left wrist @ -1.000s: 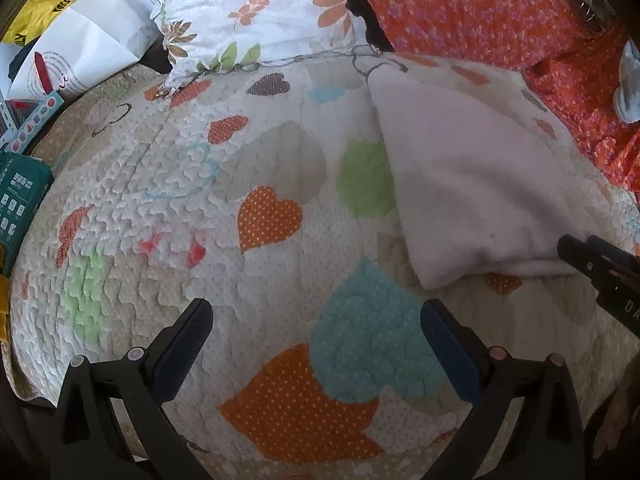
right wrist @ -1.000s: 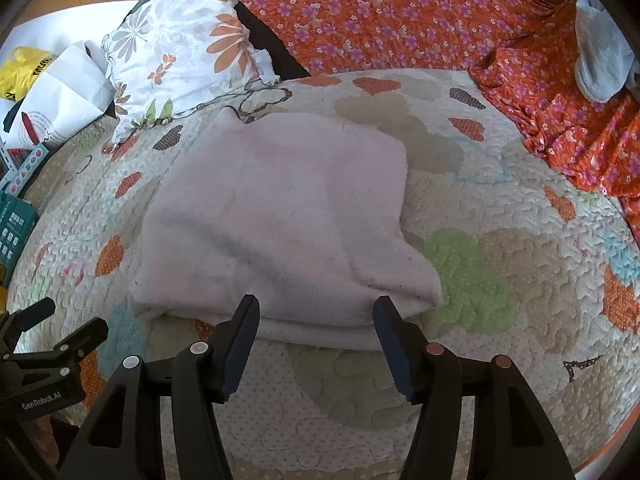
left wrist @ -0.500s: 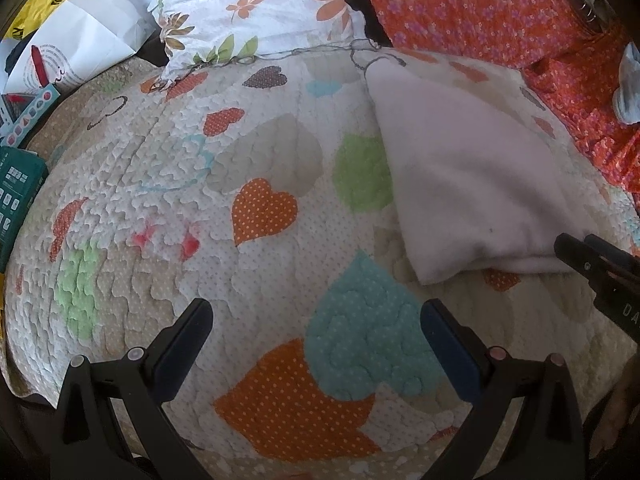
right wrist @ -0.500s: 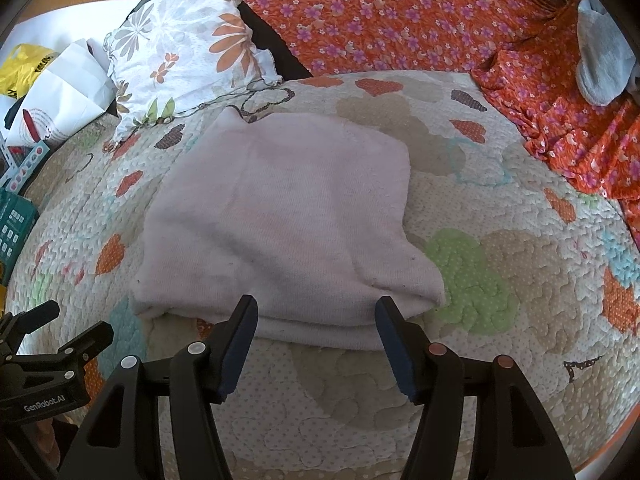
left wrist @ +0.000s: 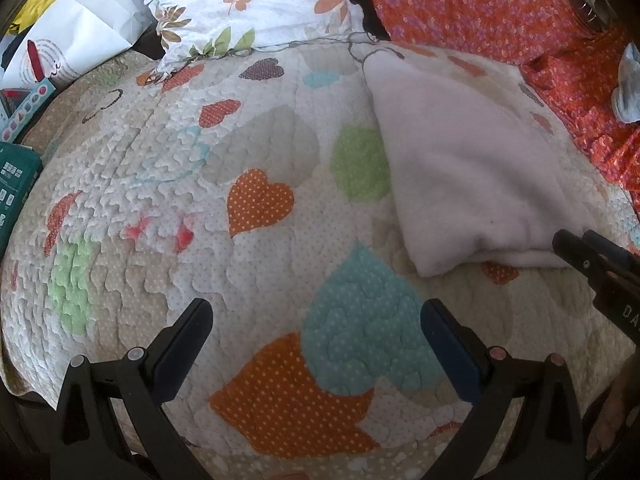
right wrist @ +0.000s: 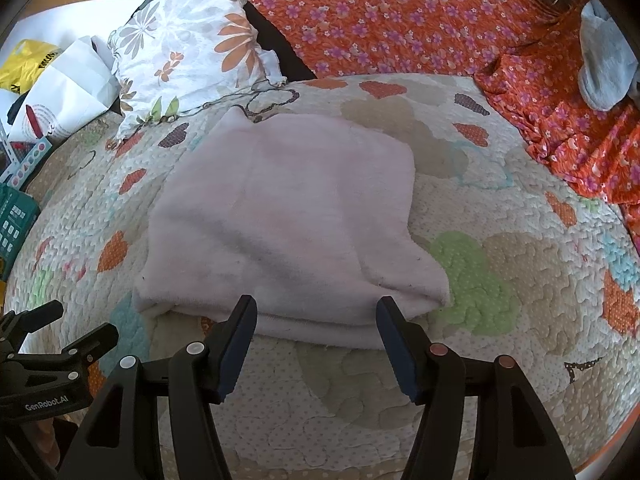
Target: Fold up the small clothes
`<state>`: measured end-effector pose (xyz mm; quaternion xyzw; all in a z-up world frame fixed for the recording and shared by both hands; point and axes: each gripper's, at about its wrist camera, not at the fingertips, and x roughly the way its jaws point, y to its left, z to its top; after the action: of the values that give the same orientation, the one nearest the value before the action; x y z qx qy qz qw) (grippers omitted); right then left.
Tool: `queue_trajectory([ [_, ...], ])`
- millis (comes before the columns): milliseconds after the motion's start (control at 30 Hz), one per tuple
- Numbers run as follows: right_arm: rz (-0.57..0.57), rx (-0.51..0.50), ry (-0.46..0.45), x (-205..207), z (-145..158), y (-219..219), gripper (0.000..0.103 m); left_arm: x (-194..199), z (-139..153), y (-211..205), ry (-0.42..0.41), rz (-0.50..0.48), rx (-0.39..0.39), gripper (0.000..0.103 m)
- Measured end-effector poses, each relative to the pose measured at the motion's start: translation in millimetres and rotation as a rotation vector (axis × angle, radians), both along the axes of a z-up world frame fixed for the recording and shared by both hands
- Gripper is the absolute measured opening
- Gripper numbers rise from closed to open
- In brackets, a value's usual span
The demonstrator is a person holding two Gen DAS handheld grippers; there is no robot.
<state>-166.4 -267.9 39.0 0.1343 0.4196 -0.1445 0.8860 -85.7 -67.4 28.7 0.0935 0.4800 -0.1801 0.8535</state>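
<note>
- Bed quilt [right wrist: 500, 280]: mostly bare; one pale pink garment [right wrist: 288, 224] lies flat mid-bed, near the floral pillow [right wrist: 188, 52].
- Garment looks folded at least once: stacked layers show at its near edge. Maybe one more fold left, can't tell.
- Grey cloth [right wrist: 604, 64] on the orange sheet, far right: possibly the next item.
- Right tongs [right wrist: 316, 338]: released, empty, just short of the near edge.
- Left tongs [left wrist: 316, 344]: released wide, empty, over bare quilt beside the garment.
</note>
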Motion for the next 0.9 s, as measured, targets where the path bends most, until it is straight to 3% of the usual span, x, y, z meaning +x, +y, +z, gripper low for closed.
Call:
queue_trajectory([
  [900, 0.012, -0.01, -0.007, -0.1, 1.0, 7.6, 0.069, 3.7, -6.2, 6.3, 0.058, 0.015, -0.014, 0.103],
])
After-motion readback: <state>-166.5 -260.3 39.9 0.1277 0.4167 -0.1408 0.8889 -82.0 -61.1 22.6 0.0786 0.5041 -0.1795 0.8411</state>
